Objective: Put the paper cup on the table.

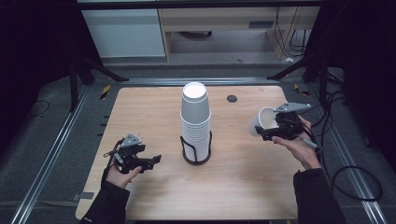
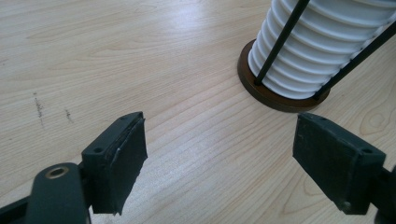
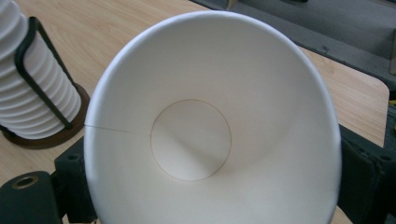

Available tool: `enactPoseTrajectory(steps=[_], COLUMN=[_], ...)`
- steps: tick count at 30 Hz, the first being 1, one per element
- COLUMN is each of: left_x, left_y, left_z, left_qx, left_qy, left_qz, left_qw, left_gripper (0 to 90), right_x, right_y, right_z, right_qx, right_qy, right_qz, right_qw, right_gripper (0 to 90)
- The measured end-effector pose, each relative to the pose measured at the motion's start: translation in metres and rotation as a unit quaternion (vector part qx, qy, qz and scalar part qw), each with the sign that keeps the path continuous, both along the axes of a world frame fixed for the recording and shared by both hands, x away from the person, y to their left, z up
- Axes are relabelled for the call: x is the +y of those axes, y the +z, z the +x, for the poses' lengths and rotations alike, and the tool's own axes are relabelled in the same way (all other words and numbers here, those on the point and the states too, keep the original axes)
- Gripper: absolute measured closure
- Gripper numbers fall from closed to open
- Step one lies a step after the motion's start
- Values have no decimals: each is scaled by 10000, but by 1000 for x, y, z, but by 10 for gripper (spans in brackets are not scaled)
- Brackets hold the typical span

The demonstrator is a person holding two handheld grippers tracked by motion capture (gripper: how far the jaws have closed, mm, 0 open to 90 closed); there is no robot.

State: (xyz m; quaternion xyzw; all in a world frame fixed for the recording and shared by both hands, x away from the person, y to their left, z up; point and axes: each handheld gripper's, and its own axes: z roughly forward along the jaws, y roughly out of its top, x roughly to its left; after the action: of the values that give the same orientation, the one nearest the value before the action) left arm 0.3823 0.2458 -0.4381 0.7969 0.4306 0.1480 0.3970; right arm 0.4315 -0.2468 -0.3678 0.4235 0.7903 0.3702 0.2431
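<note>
A tall stack of white paper cups (image 1: 195,116) stands upright in a black wire holder (image 1: 196,157) at the table's middle. Its lower rims (image 2: 317,51) and brown base (image 2: 275,98) show in the left gripper view. My left gripper (image 1: 155,160) hovers low over the wood at the front left, pointing toward the holder, open with bare table between its pads (image 2: 119,158). My right gripper (image 1: 260,134) is at the right, shut on a single white paper cup (image 1: 261,120). That cup's open mouth (image 3: 210,140) faces the camera, with one black finger (image 3: 364,172) beside it.
The wooden table (image 1: 154,112) has a small dark grommet (image 1: 232,98) behind the stack. Metal rails and dark frame legs surround it, and cables (image 1: 355,177) trail off the right side. Faint scuff marks (image 2: 39,107) lie on the wood left of my left gripper.
</note>
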Motion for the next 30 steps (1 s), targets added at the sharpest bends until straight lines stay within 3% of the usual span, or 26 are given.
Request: enactPoseTrajectory(steps=[8, 18, 25, 30], left_x=[-2, 2, 4, 6], left_y=[-2, -2, -1, 1], left_z=[1, 2, 2, 1], left_qx=[28, -17, -49, -92], left_qy=[-62, 56, 109, 135], left_qz=[37, 48, 41, 44], left_qw=[10000, 10000, 9999, 9999], left_gripper=[170, 168, 164, 163], right_x=[-2, -3, -2, -1], right_y=[-6, -19, -34, -38], right_z=[11, 16, 22, 26], right_qx=[153, 460, 742, 907], right_qy=[-243, -466, -498, -476], right_qz=[-281, -636, -973, -1000], right_qw=[9992, 9958, 9912, 9897], right_gripper=[94, 93, 89, 89])
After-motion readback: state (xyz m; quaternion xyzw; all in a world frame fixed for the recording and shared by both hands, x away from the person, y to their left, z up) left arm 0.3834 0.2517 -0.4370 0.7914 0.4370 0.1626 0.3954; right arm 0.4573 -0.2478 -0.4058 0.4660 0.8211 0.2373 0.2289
